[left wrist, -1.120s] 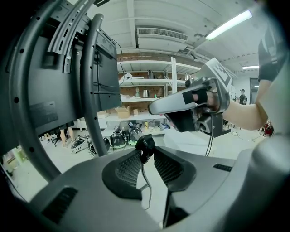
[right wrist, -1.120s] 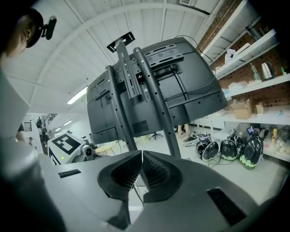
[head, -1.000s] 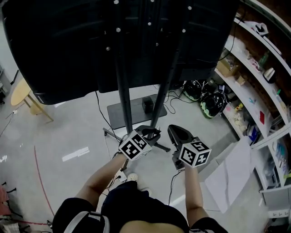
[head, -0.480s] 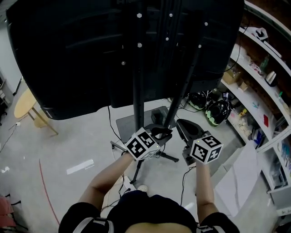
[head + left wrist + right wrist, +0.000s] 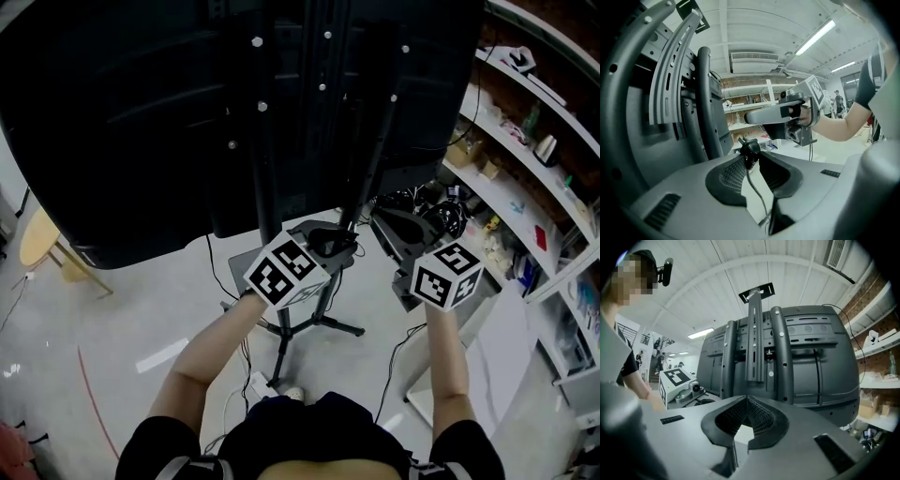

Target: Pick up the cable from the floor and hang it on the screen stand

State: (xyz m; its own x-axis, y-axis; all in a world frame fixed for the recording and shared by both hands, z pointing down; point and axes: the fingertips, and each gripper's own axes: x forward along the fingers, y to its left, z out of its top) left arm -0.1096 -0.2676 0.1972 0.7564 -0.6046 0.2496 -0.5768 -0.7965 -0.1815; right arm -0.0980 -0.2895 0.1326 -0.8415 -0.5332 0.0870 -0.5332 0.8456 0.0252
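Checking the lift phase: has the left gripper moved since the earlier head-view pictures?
Yes. The left gripper has risen: it was well below the lower edge of the screen, and now its jaws sit just under that edge.

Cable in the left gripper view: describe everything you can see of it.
The cable is thin and dark, ending in a chunky black plug. The left gripper is shut on the plug at its jaw tips; the cord drops slack between the jaws and out of frame. It is held beside the screen stand's upright, apart from it.
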